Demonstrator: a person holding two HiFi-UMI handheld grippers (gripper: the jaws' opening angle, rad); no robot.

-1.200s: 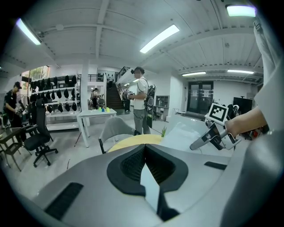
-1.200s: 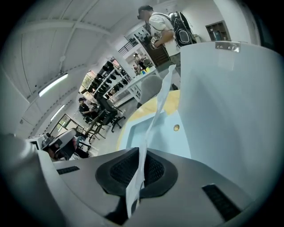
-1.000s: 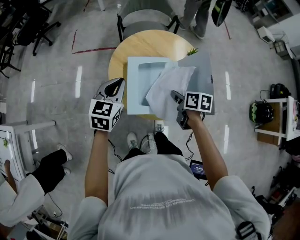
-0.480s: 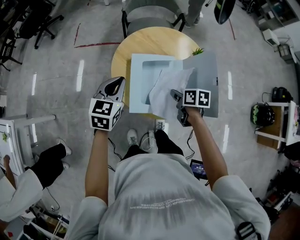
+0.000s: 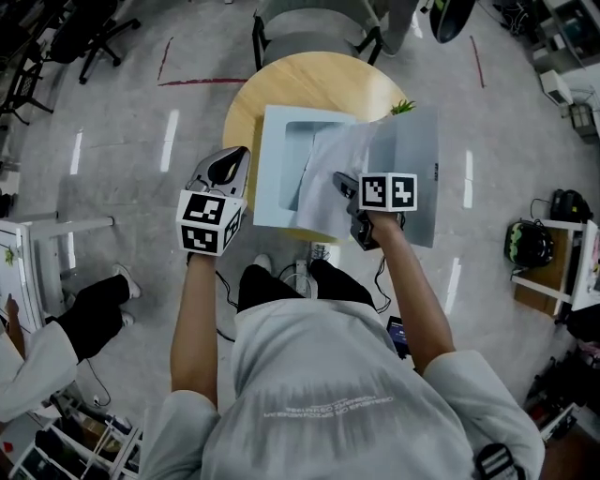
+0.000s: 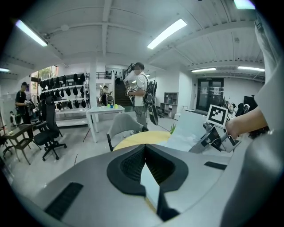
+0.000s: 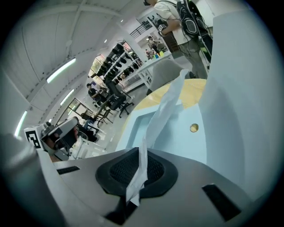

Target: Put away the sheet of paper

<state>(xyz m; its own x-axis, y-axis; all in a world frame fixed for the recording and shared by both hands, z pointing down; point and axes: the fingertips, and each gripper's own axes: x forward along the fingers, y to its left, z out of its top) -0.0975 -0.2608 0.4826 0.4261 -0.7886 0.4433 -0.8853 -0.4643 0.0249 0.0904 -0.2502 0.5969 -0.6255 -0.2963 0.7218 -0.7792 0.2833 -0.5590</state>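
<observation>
A white sheet of paper (image 5: 326, 178) hangs tilted over the open pale-blue box (image 5: 270, 178), which lies on the round wooden table (image 5: 300, 84). My right gripper (image 5: 340, 180) is shut on the sheet's near edge; in the right gripper view the paper (image 7: 165, 108) runs up from the closed pads (image 7: 141, 155) over the box's hollow (image 7: 177, 133). The box's lid (image 5: 417, 159) stands raised on the right. My left gripper (image 5: 239, 156) hovers just left of the box, its jaws closed (image 6: 144, 147); only a pale sliver shows in the gap behind the tips.
A grey chair (image 5: 309, 23) stands behind the table. A small green sprig (image 5: 404, 106) shows by the lid's far corner. Office chairs, shelves and several people fill the room around. The person's legs and shoes are under the table's near edge.
The right gripper has carried the sheet a little forward and left, so the paper now covers more of the box's hollow. The left gripper has stayed beside the box.
</observation>
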